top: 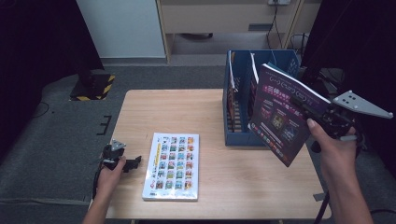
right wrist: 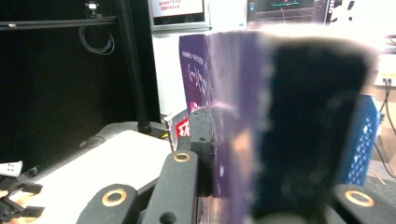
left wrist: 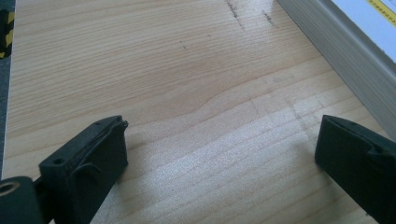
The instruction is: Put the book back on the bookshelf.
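Two books matter from the high view: my right claw (top: 306, 112) is clenched on the purple book (top: 280, 112), held in the air, tilted, just right of and in front of the blue file rack (top: 238, 135) at the far right of the counter (top: 210, 112); the rack lies to the left and beyond the book, and the book's long edge leans across the rack's upright slots, so I judge it must be stood upright before it can go in; my right hand is plainly the nearer one. My left claw (top: 133, 162) rests low at the counter's near left edge, just beside the white picture book (top: 173, 165) lying flat.

From the left gripper view, the jaws stand wide apart over bare wood with nothing between them; the white book's page edge (left wrist: 341, 51) runs along the upper right.

From the right gripper view, the jaws press on the purple cover (right wrist: 224, 116), and the blue rack (right wrist: 362, 140) shows behind it at right.
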`<act>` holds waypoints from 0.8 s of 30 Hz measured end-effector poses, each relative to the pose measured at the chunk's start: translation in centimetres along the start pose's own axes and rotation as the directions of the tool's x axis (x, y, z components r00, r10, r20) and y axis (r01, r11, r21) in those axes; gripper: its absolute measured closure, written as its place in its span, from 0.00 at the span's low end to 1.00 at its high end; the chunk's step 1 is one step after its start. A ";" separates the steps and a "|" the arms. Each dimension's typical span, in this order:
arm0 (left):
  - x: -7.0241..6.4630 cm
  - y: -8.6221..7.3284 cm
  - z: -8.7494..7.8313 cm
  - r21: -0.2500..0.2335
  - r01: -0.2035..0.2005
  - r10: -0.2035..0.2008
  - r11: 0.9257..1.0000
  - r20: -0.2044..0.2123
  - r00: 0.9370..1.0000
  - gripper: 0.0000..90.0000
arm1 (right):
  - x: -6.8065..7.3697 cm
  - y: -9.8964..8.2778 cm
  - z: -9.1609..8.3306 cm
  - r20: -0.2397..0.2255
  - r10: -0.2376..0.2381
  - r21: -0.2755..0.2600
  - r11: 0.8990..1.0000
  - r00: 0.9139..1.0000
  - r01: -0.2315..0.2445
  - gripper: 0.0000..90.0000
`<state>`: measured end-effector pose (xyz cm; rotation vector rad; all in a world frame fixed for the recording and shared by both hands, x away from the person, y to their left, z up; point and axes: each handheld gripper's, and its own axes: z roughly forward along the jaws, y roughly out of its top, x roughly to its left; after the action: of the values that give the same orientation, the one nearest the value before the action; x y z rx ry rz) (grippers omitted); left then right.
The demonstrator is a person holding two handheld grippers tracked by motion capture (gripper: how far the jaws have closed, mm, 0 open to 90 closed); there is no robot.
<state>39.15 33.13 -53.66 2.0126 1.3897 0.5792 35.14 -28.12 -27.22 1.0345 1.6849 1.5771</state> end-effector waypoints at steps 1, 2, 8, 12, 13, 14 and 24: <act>0.0 0.0 0.0 0.000 0.000 0.000 1.000 0.000 1.000 0.02 | -0.1 0.0 -0.1 0.004 -0.004 0.000 1.000 1.000 0.004 0.93; 0.0 0.0 0.0 0.000 0.000 0.000 1.000 0.000 1.000 0.02 | -0.2 0.1 -0.1 0.006 -0.001 0.000 1.000 1.000 0.001 0.93; 0.0 0.0 0.0 0.000 0.000 0.000 1.000 0.000 1.000 0.01 | -0.6 0.2 -0.3 0.032 -0.012 0.012 1.000 0.999 0.012 0.93; 0.0 0.0 0.0 0.000 0.000 0.000 1.000 0.000 1.000 0.01 | -0.8 0.2 -0.1 0.054 -0.021 0.027 0.999 0.998 0.020 0.93; 0.0 0.0 0.0 0.000 0.000 0.000 1.000 0.000 1.000 0.01 | -0.9 0.2 0.0 0.063 -0.023 0.030 0.999 0.998 0.021 0.93; 0.0 0.0 0.0 0.000 0.000 0.000 1.000 0.000 1.000 0.02 | -1.0 0.2 0.0 0.067 -0.024 0.033 0.999 0.997 0.021 0.93; 0.0 0.0 0.0 0.000 0.000 0.000 1.000 0.000 1.000 0.01 | -1.9 0.5 1.9 0.157 -0.043 0.046 0.998 0.987 0.036 0.93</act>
<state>39.15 33.13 -53.66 2.0126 1.3898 0.5791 37.78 -28.72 -27.12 1.1101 1.6283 1.4007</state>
